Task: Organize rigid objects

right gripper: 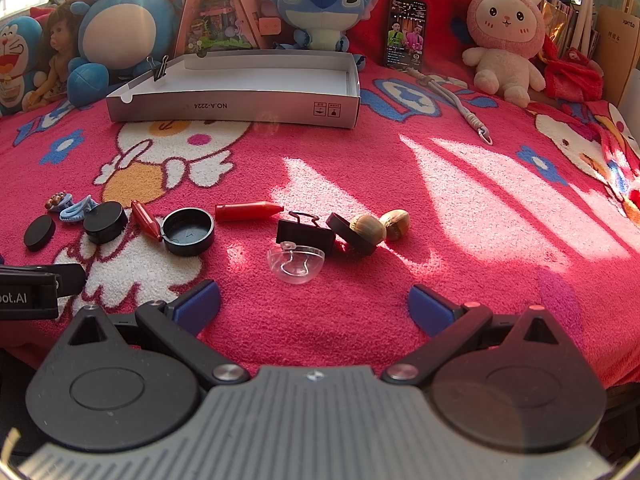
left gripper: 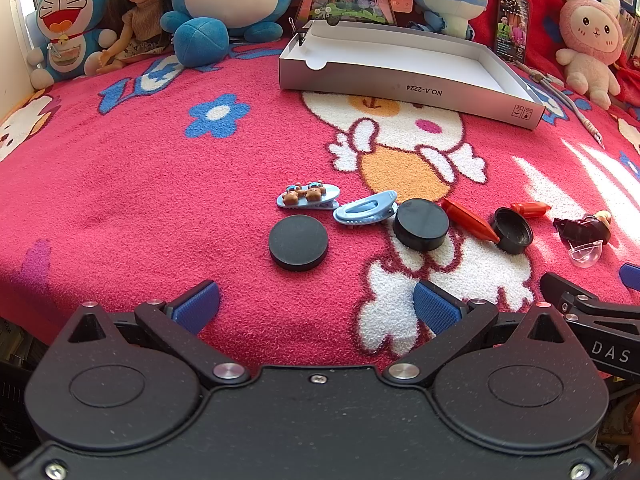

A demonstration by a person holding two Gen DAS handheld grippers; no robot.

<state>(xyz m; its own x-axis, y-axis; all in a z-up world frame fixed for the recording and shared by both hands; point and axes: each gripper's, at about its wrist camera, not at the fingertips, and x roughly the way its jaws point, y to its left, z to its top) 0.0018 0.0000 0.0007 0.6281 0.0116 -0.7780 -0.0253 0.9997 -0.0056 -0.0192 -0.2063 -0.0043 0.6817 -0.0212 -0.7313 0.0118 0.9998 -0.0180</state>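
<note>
Two sets of jaws are mine, and both stand wide apart with nothing between them, held low over the pink fleece cartoon blanket (left gripper: 140,184). Ahead of my left gripper (left gripper: 316,304), just beyond its blue pads, lies a flat black round disc (left gripper: 298,243). Past it sit a pale blue hair clip topped with little brown bears (left gripper: 308,196) and a plain pale blue claw clip (left gripper: 366,213), which touches a thicker black round cap (left gripper: 421,224) to its right. Further right, a red crayon-shaped piece (left gripper: 470,220) leans against an upturned black lid (left gripper: 513,230).

Ahead of my right gripper (right gripper: 314,306) rests a clear plastic half-dome (right gripper: 295,261), touching a black binder clip (right gripper: 306,234) behind it. Right of that, a black ring-shaped cap (right gripper: 350,236) props up against two brown nuts (right gripper: 380,227). A second red crayon-shaped piece (right gripper: 248,211) lies further off to the left.

Far beyond everything waits a shallow white cardboard box (right gripper: 240,108), open side up, with plush toys lined up behind it.
</note>
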